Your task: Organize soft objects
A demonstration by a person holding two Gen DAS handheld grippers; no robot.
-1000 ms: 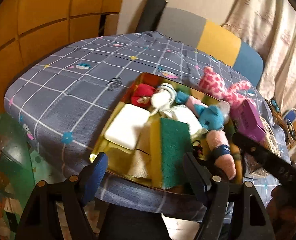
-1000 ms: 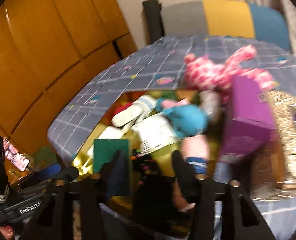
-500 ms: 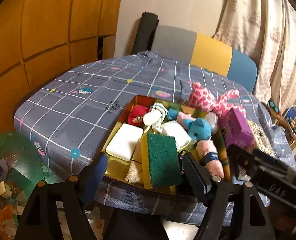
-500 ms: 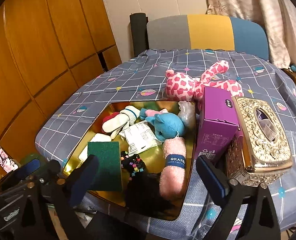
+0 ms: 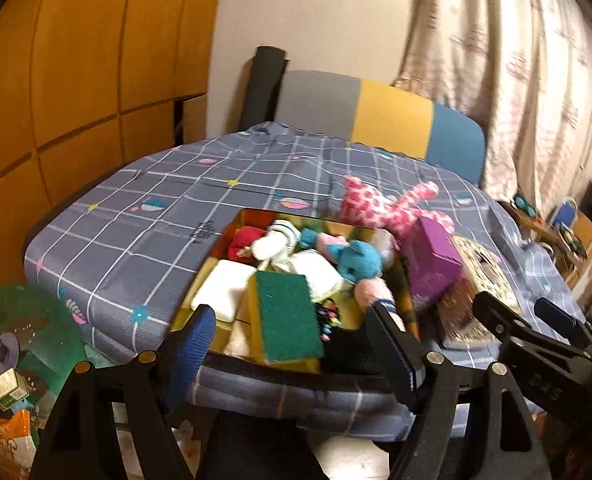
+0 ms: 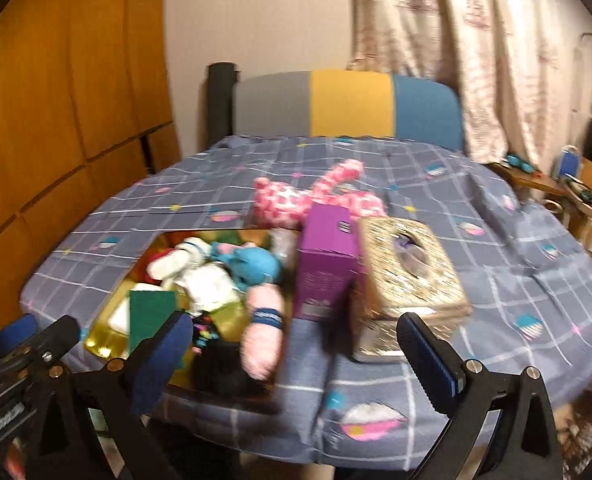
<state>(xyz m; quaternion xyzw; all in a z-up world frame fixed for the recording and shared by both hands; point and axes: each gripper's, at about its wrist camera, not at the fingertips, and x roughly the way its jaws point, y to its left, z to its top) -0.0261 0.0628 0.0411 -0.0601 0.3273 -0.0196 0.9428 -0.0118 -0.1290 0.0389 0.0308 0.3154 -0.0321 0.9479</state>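
Two hand-held grippers face a table covered in a blue checked cloth [image 5: 144, 240]. Compared with a second ago, both have pulled back and risen, so more of the room shows: a grey, yellow and blue chair [image 6: 348, 104] at the far side and a curtain [image 6: 476, 40] to the right.

The left gripper [image 5: 292, 344] is open at a middling width and holds nothing; it hovers over the near edge of a gold tray [image 5: 232, 226]. The right gripper [image 6: 296, 344], which was nearly closed a second ago, now gapes wide and is also empty. It hangs near the table's front edge.

The soft things sit piled in the tray: a green sponge [image 5: 288, 320] nearest, a white sponge [image 5: 220, 290] to its left, a blue plush [image 5: 360, 264], a pink roll [image 6: 262, 336] with a blue band, a white sock [image 5: 276, 242] and something red [image 5: 244, 242] at the far left. A small black item with coloured dots [image 6: 204, 330] lies at the near edge; what it is cannot be told.

A pink spotted plush [image 6: 296, 200] lies outside the tray, on the cloth just beyond it. A purple box [image 6: 326, 264] and a gold tissue box [image 6: 408, 276] stand to the tray's right, touching each other.

With both tools empty and drawn back, the last placement looks finished. The pink plush seems the likely item left to sort.
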